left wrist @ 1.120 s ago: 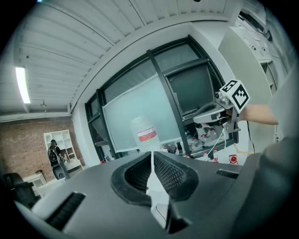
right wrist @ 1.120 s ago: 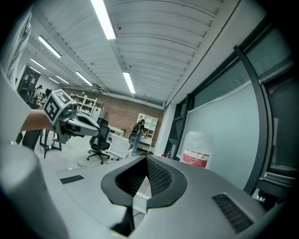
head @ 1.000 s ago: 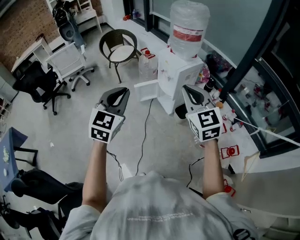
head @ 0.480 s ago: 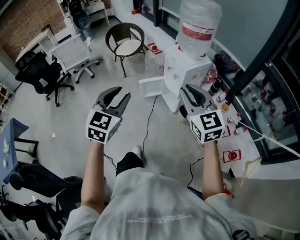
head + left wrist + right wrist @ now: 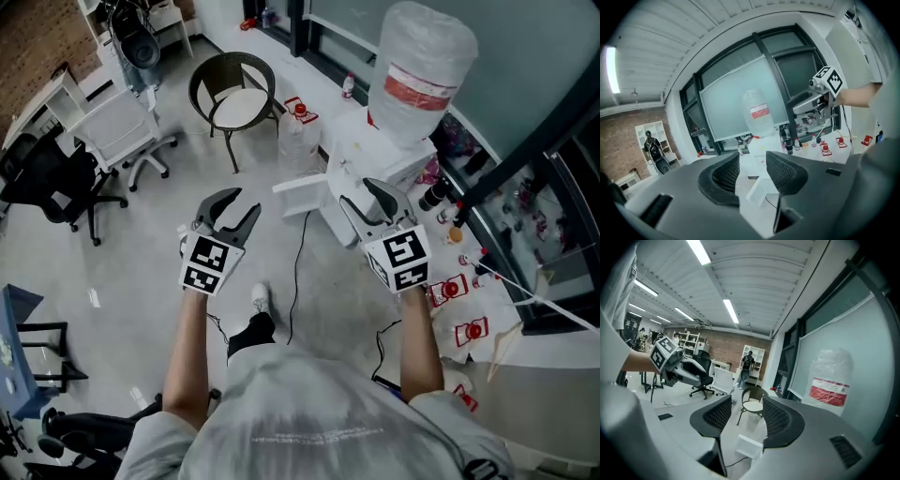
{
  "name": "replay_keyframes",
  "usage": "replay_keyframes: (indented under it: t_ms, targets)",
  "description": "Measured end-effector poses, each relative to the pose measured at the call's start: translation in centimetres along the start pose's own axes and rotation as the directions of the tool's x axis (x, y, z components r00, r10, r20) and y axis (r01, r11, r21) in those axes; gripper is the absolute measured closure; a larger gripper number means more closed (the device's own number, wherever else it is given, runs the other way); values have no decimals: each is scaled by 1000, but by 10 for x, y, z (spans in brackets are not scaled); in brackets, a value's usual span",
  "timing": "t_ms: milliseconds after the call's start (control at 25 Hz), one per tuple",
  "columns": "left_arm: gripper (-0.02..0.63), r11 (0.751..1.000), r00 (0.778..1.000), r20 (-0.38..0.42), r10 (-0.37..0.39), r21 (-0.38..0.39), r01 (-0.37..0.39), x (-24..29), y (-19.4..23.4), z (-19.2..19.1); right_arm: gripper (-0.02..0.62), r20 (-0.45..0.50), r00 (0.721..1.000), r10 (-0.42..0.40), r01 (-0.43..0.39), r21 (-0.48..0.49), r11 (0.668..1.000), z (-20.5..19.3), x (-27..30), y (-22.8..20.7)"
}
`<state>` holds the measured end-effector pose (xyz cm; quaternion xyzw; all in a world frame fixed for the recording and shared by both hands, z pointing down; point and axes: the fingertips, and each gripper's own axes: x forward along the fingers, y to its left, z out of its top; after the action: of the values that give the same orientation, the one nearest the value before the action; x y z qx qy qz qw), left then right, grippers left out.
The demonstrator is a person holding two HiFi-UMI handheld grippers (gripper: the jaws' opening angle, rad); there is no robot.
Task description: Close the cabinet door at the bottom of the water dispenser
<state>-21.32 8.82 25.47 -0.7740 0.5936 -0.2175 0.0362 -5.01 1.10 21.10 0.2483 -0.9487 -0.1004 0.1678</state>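
Cabinet door (image 5: 302,195): I see it swung open, a white panel standing out from the base of the water dispenser (image 5: 370,155) toward the left of the head view.
Water dispenser: white body against the window wall, with an upturned water bottle (image 5: 424,67) on top.
Left gripper (image 5: 242,204): I read its jaws as apart, having just been opening. Nothing touches the pads. In the left gripper view the door shows through the gap, well beyond the tips.
Right gripper (image 5: 358,195): jaws apart, likewise just been opening, gripping nothing. In the head view it hangs in front of the dispenser, near the door's hinged side. I cannot confirm contact.
Relative position: in the head view the left gripper lies left of the door's free edge, and the right gripper lies right of it.
Floor: a black cable (image 5: 298,272) runs from below the door toward me. A round chair (image 5: 234,94) stands further back on the left.
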Motion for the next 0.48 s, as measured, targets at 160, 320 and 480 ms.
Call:
replay_keyframes:
  t_ms: [160, 320, 480]
  targets:
    - [414, 995, 997, -37, -72, -71, 69, 45, 69, -48, 345, -74, 997, -7, 10, 33, 999, 1, 88, -8]
    - [414, 981, 984, -84, -154, -128, 142, 94, 120, -92, 342, -180, 984, 1, 17, 96, 995, -23, 163, -14]
    - [414, 959, 959, -147, -241, -187, 212, 144, 161, -144, 339, -285, 958, 10, 29, 135, 990, -55, 231, -20]
